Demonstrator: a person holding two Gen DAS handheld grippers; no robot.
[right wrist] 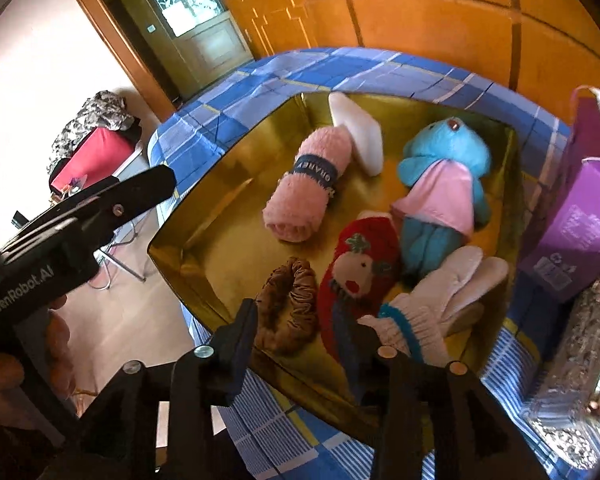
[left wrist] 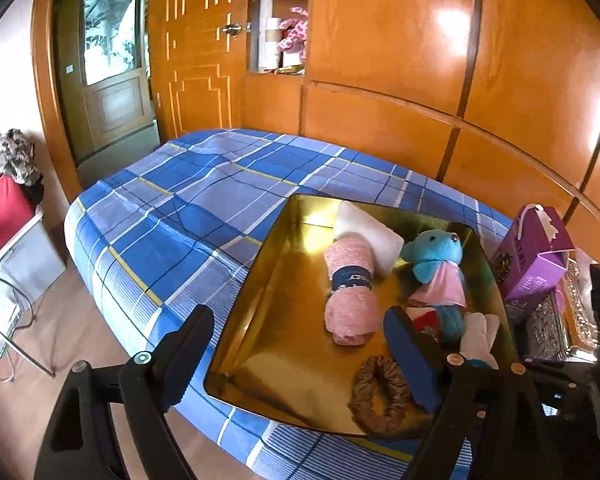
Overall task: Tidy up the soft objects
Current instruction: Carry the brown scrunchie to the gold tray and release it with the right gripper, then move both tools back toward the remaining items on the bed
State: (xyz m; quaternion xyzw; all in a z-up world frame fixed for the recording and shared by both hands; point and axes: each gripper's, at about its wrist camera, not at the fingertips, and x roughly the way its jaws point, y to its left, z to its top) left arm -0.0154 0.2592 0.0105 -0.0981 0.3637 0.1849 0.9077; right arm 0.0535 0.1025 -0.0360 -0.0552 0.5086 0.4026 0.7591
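Gold-coloured and glossy, the tray (right wrist: 204,216) rests on the blue plaid bed cover (left wrist: 188,200) and holds all the soft items: a rolled pink towel (right wrist: 304,184) at 11 o'clock from the tray centre, a white pad (right wrist: 360,136) at 12 o'clock touching the towel, a blue plush toy (right wrist: 444,184) at 2 o'clock, a red knitted item (right wrist: 360,276) at 6 o'clock, white gloves (right wrist: 432,308) at 5 o'clock and a brown scrunchie (right wrist: 288,304) at 7 o'clock. The likely risk is that the tray's slick floor lets an item slide away from a closing finger, or that one finger catches two touching items, since the red knitted item lies against both the gloves and the plush toy. A purple box (right wrist: 580,216) stands just beside the tray at 3 o'clock and could be knocked by a wide swing. The right gripper (right wrist: 308,340) hovers over the tray's near edge, pointed forward and down, its fingers spread wide and empty. The left gripper (left wrist: 300,344) is likewise wide and empty, angled down, one finger over the bed cover at 8 o'clock and the other over the tray near the scrunchie. Whether either finger touches an item cannot be told.
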